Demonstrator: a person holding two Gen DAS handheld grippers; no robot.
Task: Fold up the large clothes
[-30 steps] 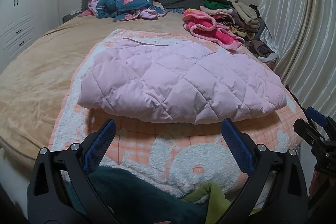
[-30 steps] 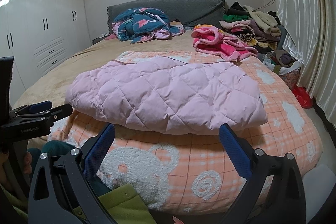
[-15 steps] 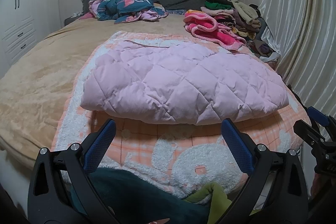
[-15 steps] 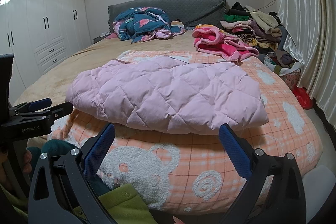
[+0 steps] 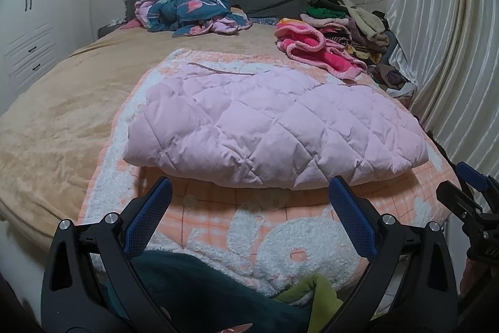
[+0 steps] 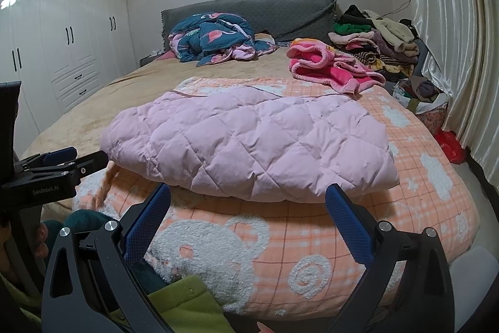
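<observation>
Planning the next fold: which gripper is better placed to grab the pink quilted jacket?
Slightly the left gripper: open, and the pink quilted jacket edge sits between its fingers. The right gripper is nearly as good.

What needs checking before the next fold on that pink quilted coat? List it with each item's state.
1. Left gripper open and holding nothing: ok.
2. Right gripper open and holding nothing: ok.
3. Pink quilted coat lies flat on the peach blanket, nothing on top of it: ok.
4. Near edge of the coat faces both grippers, unobstructed: ok.
5. Fuchsia fleece lies close to the coat's far right corner; whether it touches: cannot tell.
6. Sleeves tucked evenly inside the fold: cannot tell, hidden.
</observation>
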